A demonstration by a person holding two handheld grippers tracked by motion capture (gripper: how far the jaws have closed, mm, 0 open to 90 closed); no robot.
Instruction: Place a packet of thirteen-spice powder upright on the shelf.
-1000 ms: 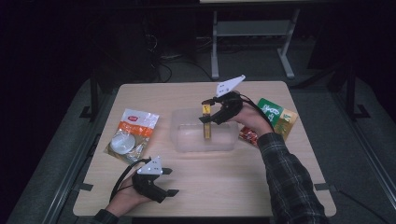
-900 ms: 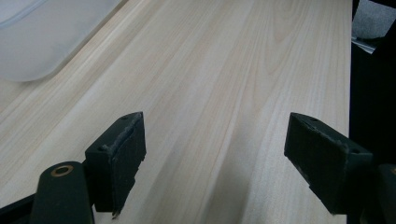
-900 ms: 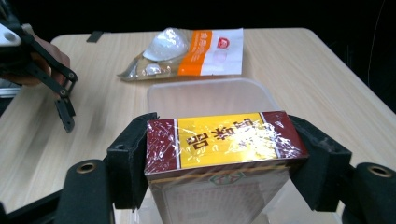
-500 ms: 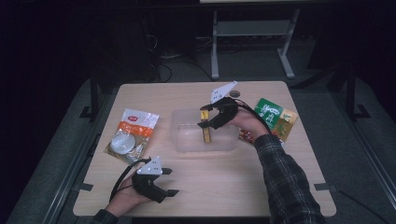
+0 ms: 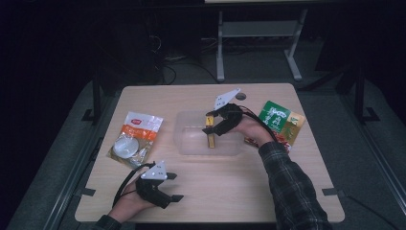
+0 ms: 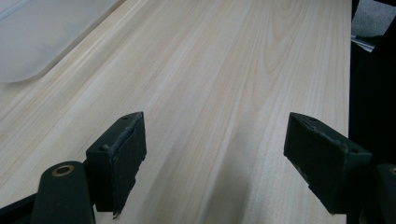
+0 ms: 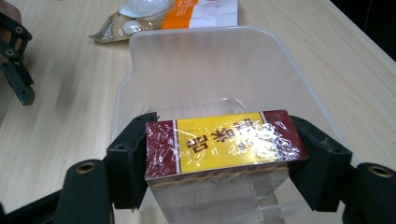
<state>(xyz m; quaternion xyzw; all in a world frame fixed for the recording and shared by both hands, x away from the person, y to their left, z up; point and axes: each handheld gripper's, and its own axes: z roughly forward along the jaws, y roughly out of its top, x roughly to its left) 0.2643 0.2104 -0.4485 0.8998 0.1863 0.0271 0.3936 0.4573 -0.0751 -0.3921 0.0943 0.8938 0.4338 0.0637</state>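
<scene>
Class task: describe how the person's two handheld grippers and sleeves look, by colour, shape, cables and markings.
Both the left gripper and right gripper are black, each topped by a grey three-cornered plate, with black cables trailing. Their jaws end in blocky black pads. The right arm wears a dark plaid sleeve.

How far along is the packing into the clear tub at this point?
Done: nothing lies in the clear plastic tub yet. In hand: the right gripper is clamped on a yellow-and-maroon wrapped box, held inside the tub's rim. Left, probably: the orange-and-white packet and the green packet, both on the table. The left gripper sits open and idle.
</scene>
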